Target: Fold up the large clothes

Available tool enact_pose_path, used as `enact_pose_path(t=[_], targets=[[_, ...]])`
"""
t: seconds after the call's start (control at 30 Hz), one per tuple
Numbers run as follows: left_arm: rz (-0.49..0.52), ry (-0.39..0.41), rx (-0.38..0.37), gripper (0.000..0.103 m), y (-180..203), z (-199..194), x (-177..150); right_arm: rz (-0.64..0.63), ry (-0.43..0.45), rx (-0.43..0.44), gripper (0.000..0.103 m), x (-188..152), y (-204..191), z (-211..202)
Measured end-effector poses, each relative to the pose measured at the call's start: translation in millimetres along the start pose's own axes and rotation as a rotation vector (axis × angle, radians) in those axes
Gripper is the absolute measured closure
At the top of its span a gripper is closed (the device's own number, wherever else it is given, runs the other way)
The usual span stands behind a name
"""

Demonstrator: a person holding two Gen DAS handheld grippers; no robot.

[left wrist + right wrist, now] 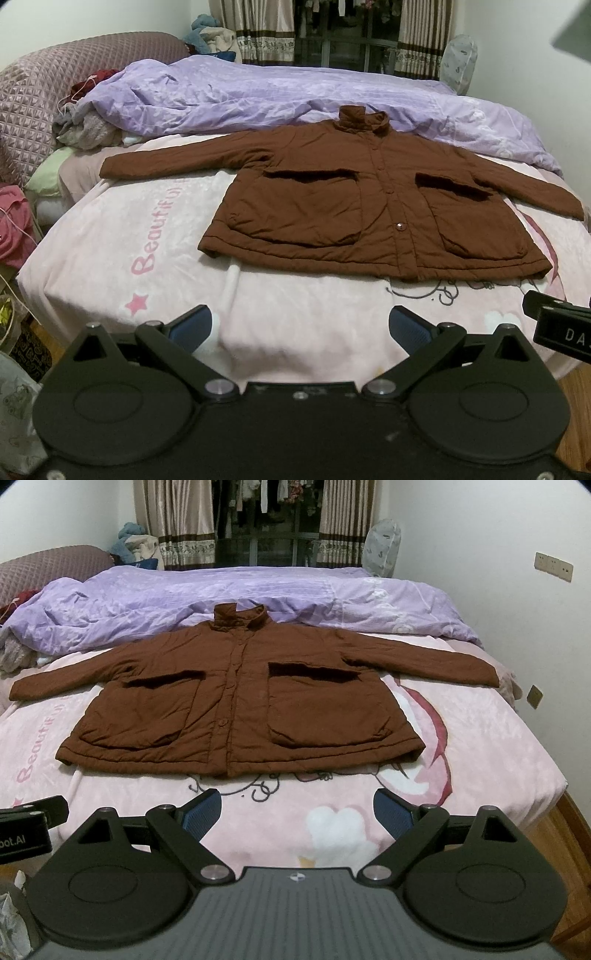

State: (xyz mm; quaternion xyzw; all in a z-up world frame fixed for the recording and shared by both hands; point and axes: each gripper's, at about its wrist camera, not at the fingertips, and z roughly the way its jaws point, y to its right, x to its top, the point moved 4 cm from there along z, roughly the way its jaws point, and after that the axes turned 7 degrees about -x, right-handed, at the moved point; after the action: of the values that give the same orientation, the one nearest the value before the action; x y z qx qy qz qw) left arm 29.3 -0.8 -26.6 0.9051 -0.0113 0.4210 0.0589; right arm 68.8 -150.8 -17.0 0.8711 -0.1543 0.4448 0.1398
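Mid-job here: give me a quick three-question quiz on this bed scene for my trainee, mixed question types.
1. True or false: the brown jacket lies front up with both sleeves spread out to the sides.
2. Multiple choice: the left gripper and right gripper are A) both shut on the jacket, B) both open, clear of the jacket, C) one open, one shut.
3. Fill in: behind the jacket's collar lies a crumpled ______ quilt.

Key: 1 true; 2 B, jaws of both stand wide apart over the pink blanket, short of the hem; 3 purple.
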Motion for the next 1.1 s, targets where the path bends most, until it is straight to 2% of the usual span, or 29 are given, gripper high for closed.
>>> enact_pose_path(t=[1.1], targets=[[-0.001,-0.008,-0.005,0.000,-3.3,1.2,-1.3,-0.002,-0.008,0.003,0.000,-1.5,0.4,0.1]])
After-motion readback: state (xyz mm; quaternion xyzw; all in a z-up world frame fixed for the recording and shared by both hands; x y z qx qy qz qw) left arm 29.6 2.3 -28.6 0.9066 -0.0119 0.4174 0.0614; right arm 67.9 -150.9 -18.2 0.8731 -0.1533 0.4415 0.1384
